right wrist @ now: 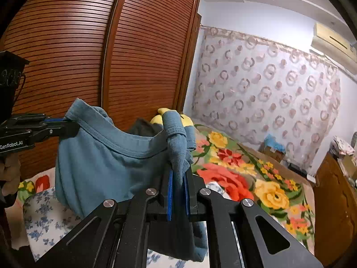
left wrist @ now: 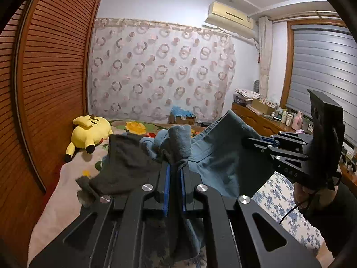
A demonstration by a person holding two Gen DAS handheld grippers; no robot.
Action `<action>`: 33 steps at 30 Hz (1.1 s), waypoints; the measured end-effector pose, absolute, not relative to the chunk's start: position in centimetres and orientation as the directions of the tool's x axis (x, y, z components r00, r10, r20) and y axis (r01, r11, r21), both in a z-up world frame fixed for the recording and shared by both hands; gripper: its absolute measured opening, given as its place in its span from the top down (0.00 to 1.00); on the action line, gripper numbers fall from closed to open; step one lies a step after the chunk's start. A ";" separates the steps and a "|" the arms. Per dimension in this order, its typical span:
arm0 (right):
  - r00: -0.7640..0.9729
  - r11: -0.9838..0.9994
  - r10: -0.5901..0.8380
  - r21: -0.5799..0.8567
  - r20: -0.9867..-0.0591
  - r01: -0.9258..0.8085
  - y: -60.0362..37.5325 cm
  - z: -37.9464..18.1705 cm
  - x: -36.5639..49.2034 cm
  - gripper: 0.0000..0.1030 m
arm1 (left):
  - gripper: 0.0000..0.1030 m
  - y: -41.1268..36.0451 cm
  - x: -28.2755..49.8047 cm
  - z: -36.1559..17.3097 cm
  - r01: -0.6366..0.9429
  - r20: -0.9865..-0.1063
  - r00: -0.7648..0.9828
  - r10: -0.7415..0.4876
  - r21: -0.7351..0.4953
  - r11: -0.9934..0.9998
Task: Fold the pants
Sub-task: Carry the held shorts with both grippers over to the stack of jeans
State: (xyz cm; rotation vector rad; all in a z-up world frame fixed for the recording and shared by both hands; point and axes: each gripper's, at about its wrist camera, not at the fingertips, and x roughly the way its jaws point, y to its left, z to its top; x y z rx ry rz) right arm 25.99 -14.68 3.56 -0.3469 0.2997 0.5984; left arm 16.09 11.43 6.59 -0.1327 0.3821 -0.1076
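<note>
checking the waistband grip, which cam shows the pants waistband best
Right wrist view: the blue pants hang open, the stitched waistband running unbroken from the left gripper to the right gripper. Left wrist view shows only bunched cloth.

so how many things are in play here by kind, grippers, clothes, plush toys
grippers: 2, the left gripper and the right gripper, each shut on the blue pants
clothes: 2, the blue pants and a dark grey garment hanging beside them
plush toys: 1, a yellow plush lying on the bed
total: 5
</note>
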 end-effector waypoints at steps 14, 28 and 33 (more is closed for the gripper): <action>0.785 0.729 0.532 -0.301 -0.318 -0.615 -11.6 3.5 32.0 0.92 | 0.91 14.7 18.1 6.5 -0.022 -0.311 0.950 -0.034 -0.176 0.984; 0.736 0.646 0.564 -0.355 -0.375 -0.676 -5.6 0.9 37.2 0.92 | 0.91 17.2 17.5 3.2 -0.159 -0.356 0.932 0.066 -0.239 0.958; 0.719 0.629 0.573 -0.351 -0.394 -0.694 -5.1 0.5 37.8 0.92 | 0.91 17.1 17.4 2.4 -0.179 -0.375 0.924 0.079 -0.238 0.955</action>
